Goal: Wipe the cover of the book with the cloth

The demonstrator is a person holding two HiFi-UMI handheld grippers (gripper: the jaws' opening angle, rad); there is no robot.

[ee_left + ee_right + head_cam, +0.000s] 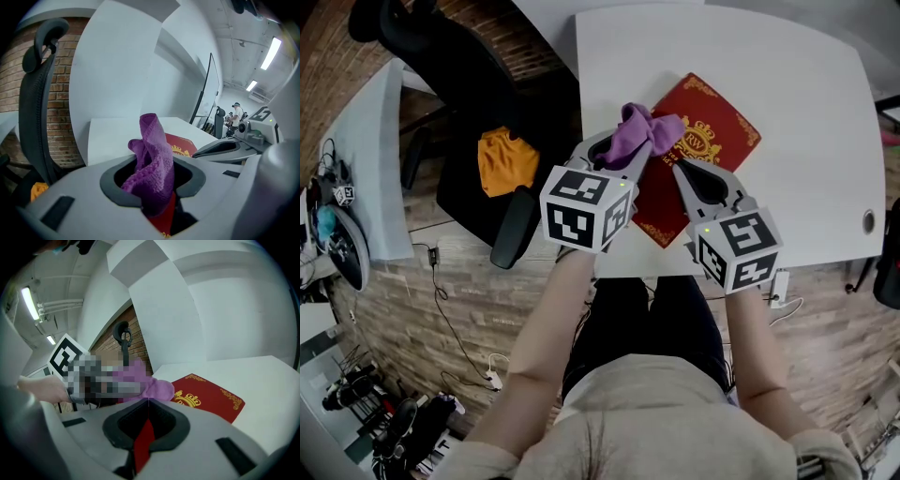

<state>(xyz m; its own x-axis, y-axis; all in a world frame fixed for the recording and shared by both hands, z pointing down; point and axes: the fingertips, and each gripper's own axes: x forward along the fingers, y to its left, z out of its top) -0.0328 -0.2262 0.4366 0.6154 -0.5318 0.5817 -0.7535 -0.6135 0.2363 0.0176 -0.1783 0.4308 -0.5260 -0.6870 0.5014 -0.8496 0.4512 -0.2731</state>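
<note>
A red book (722, 131) with a gold crest lies on the white table (787, 75), its near corner towards me. My left gripper (630, 155) is shut on a bunched purple cloth (645, 129), which hangs over the book's left part. In the left gripper view the cloth (152, 133) stands up out of the shut gripper (157, 165), with the book (182, 143) behind it. My right gripper (679, 168) is shut just to the right, above the book's near half. In the right gripper view the gripper (148, 400) holds nothing, and the book (211, 399) and cloth (154, 386) lie ahead.
A black office chair (459, 66) with an orange item (506, 159) on its seat stands left of the table. Another white desk (356, 159) with gear on it is at the far left. The table's near edge runs just under my grippers. A cable grommet (868, 221) is at its right.
</note>
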